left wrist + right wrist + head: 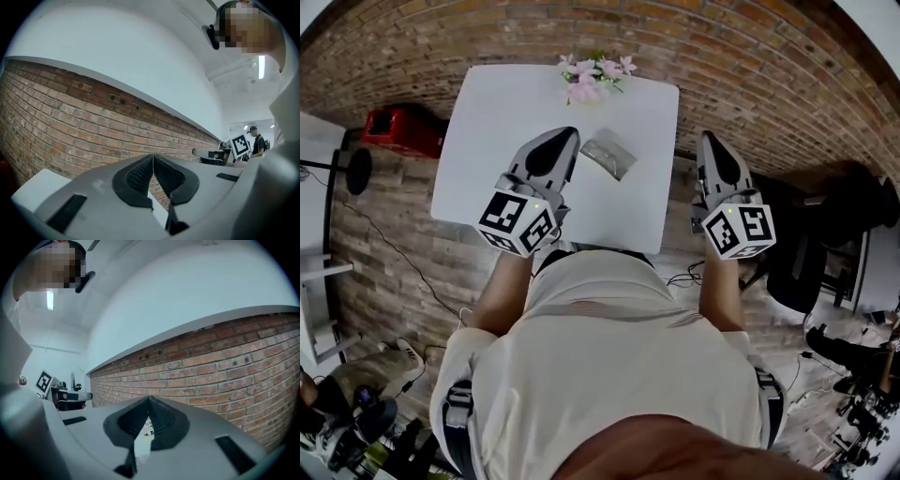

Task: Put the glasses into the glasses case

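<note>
A small grey glasses case [609, 153] lies on the white table [487, 141], just right of its middle. I cannot make out the glasses in any view. My left gripper [567, 133] is held above the table's near half, just left of the case, jaws pressed together with nothing between them. My right gripper [706, 139] hangs off the table's right edge, also shut and empty. In the left gripper view the gripper [153, 155] points at a brick wall with its tips touching. In the right gripper view the gripper [149, 398] does the same.
A bunch of pink flowers [595, 77] stands at the table's far edge. A red box [403, 129] sits on the floor to the left, and a black chair [811, 253] to the right. Cables trail over the floor near the person's feet.
</note>
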A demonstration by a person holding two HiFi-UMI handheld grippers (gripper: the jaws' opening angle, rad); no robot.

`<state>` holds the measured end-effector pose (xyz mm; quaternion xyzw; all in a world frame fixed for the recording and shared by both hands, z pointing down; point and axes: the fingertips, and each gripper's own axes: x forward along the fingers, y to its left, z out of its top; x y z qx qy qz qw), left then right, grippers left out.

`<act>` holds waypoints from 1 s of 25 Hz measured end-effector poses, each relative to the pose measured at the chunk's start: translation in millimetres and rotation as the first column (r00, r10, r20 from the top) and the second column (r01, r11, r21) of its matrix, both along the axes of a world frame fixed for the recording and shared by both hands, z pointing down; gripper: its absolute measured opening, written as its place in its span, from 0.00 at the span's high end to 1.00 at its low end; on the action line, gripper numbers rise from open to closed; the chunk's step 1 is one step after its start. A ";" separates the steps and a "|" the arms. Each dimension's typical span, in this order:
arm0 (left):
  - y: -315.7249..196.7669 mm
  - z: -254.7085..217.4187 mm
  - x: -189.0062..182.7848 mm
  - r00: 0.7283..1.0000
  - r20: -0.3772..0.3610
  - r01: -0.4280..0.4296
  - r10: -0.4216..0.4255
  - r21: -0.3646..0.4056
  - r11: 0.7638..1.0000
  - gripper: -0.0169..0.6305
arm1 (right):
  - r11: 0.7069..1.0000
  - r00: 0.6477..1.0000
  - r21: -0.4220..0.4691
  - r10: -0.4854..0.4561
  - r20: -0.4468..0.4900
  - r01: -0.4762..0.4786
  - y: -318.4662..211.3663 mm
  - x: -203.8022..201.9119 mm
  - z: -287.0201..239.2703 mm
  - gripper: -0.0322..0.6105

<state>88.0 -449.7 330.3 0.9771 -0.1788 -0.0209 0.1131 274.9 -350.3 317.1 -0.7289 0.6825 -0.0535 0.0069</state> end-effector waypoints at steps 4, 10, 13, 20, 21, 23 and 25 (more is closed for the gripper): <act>4.0 -2.3 6.2 1.000 0.001 -0.007 0.007 0.010 1.000 0.95 | 1.000 0.999 0.004 0.027 -0.030 -0.027 6.3 3.9 0.0 0.87; 1.8 -1.1 2.8 1.000 0.006 0.011 -0.011 0.012 1.000 0.95 | 1.000 1.000 -0.001 0.000 -0.025 0.000 -0.6 -0.4 2.3 0.87; -0.9 -2.3 1.0 1.000 0.003 0.024 -0.024 0.011 1.000 0.95 | 1.000 1.000 -0.004 -0.015 -0.026 0.015 -5.2 -1.7 3.5 0.87; -6.5 -2.5 -5.8 0.999 0.009 0.050 -0.050 0.007 0.999 0.95 | 0.998 0.998 -0.020 -0.059 -0.022 0.059 -19.6 -9.2 8.3 0.87; -7.5 -1.9 -6.5 0.999 0.011 0.052 -0.052 0.007 0.999 0.95 | 0.998 0.998 -0.022 -0.065 -0.022 0.064 -21.4 -10.4 9.0 0.87; -9.7 -0.7 -7.3 0.998 0.014 0.055 -0.055 0.007 0.998 0.95 | 0.997 0.997 -0.027 -0.073 -0.022 0.072 -24.8 -11.5 10.5 0.87; -12.2 0.5 -7.8 0.998 0.016 0.057 -0.057 0.006 0.998 0.95 | 0.996 0.997 -0.030 -0.079 -0.021 0.078 -28.2 -12.1 11.6 0.87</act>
